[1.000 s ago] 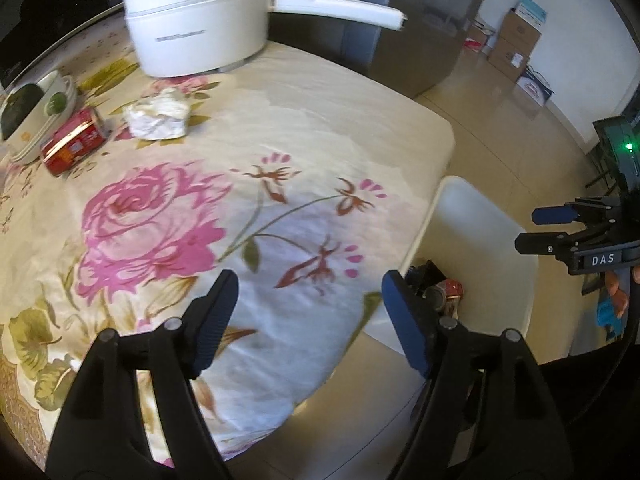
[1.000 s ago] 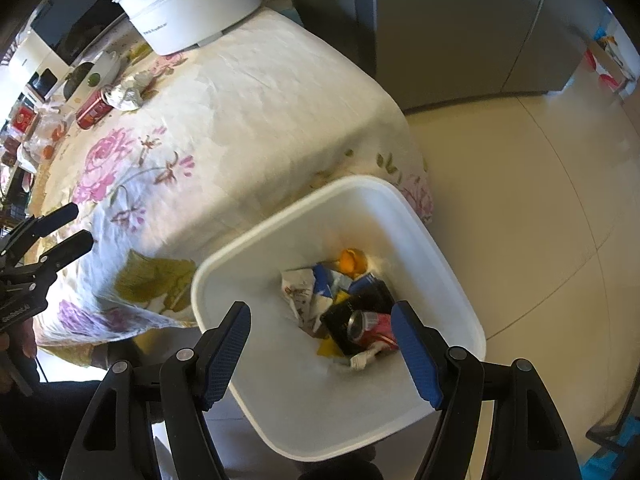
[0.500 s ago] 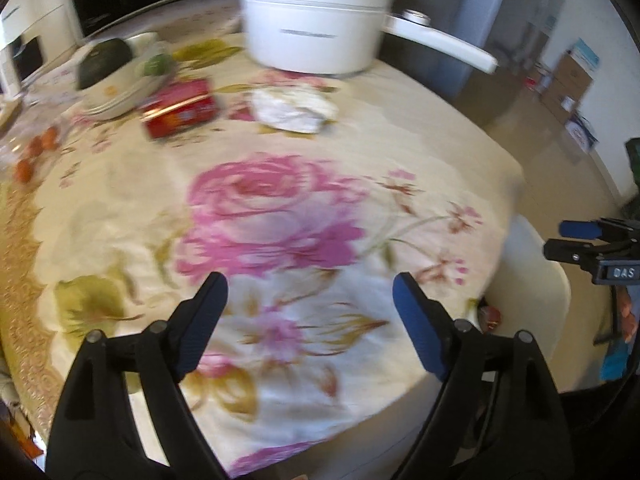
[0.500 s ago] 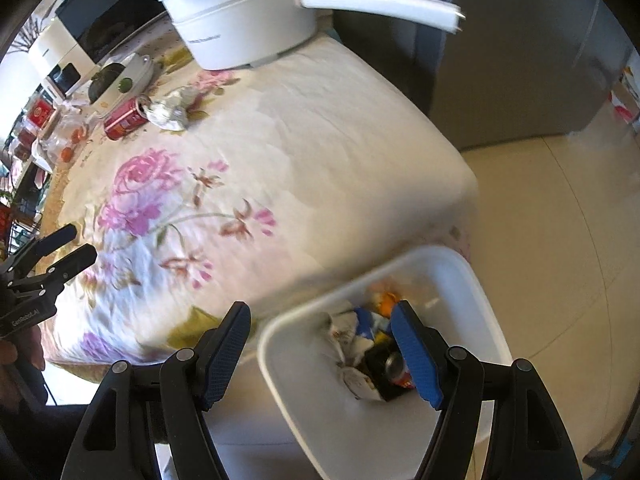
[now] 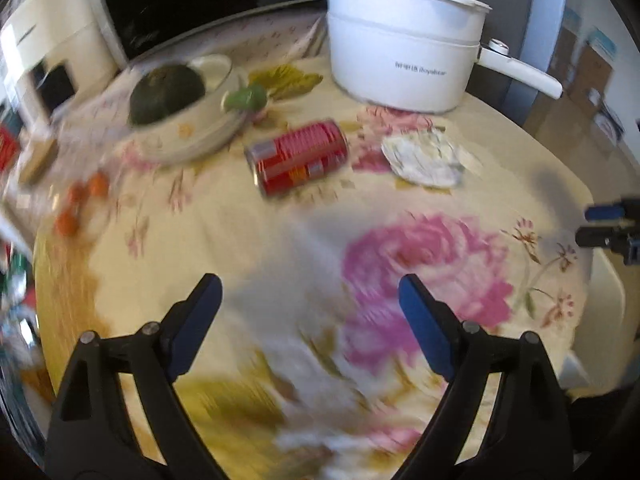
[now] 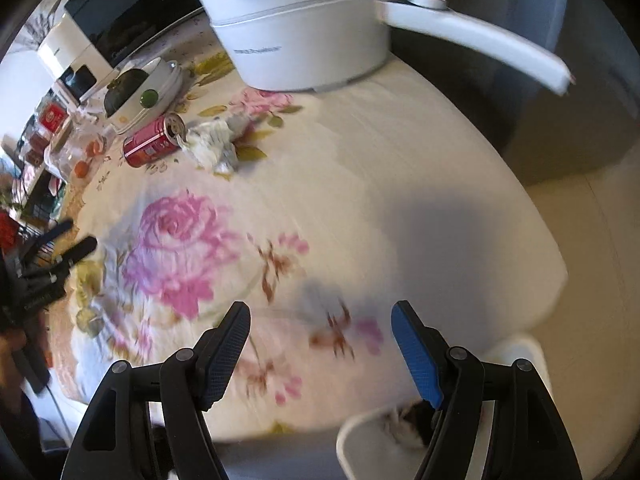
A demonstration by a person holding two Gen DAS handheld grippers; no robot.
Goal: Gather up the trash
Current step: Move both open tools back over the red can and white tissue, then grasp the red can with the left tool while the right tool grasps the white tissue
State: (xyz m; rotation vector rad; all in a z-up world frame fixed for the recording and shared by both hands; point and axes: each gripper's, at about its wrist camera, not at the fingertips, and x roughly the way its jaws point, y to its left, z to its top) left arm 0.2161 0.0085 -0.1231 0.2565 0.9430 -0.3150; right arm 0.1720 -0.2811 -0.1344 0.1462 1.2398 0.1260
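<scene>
Table (image 5: pixel 520 152): floral cloth, kitchen corner. Trash left on it: red can (image 5: pixel 298 157) on its side, crumpled wrapper (image 5: pixel 424 156) just beside, both at the far end. Bin (image 6: pixel 360 440): white, on the floor at the near edge, partly filled. Left gripper (image 5: pixel 308 320): jaws just widened, empty, facing the can, likely its pick. Right gripper (image 6: pixel 320 344): jaws apart, empty. Obstacles: pot (image 5: pixel 400 48) behind the wrapper, plate (image 5: pixel 188 136) close to the can.

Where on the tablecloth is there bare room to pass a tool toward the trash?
Free: the pink-rose stretch in front of the red can and crumpled paper, and the plain cloth right of the paper. Crowded: the bowl and white pot behind.
</scene>
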